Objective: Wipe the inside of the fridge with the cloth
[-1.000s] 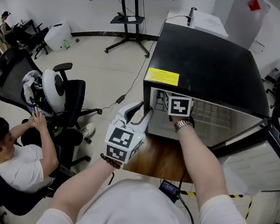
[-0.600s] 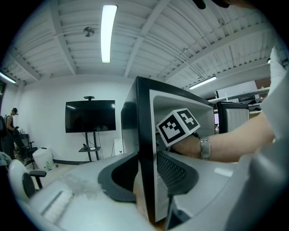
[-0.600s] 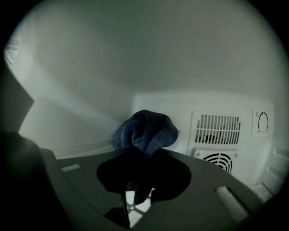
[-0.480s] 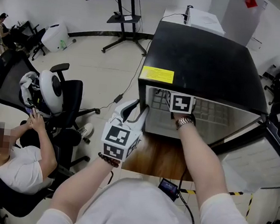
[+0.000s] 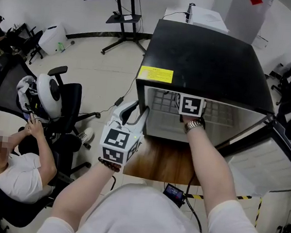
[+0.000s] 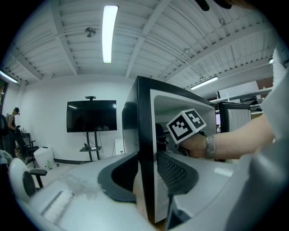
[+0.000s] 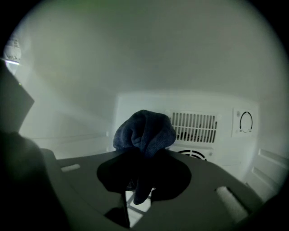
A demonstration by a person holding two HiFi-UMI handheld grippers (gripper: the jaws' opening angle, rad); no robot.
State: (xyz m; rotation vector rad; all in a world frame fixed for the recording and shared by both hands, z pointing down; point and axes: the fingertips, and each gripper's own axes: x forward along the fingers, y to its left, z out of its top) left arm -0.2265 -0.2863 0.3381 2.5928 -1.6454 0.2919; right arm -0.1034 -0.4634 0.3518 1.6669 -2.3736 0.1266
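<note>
**A:** Head view first. Layout?

**B:** Black box-shaped metal fridge (image 5: 208,58) on a brown wooden worktop (image 5: 161,164), with its door (image 5: 271,164) swung open at the right. The person's right hand (image 5: 190,118) reaches into the cavity above a white wire shelf (image 5: 162,102). Left gripper (image 5: 135,115) is at the fridge's front left edge.

**A:** Any print?

**B:** Yellow rectangular label (image 5: 155,74) on the top's front left corner, text too small to read. The marker cubes (image 5: 190,105) carry square patterns only, no words.

**A:** Left gripper view?

**B:** Fingers (image 6: 177,170) straddle the fridge's left wall at its front edge, one outside and one inside, and look clamped on it. A brace, by my reading. Behind is a black flat screen on a stand (image 6: 91,116), blank.

**A:** Right gripper view?

**B:** Right gripper (image 7: 144,176) is inside the fridge, fingers closed on a dark blue terry cloth (image 7: 144,131). The cloth bunches above the tips and a tail hangs below. White back wall ahead, with a slotted vent (image 7: 194,127) and a round dial (image 7: 246,122), no legible markings. Cloth stands apart from that wall. Whether it touches any other surface, I cannot tell.

**A:** Step in hand?

**B:** Wiping the interior, most likely. To do it well:
- Press the bunched face of the cloth onto the liner, not the fingers.
- Run overlapping strokes from wall to wall.
- Work carefully around the vent and dial.
- Use the left brace so the fridge doesn't slide on the worktop.
</note>
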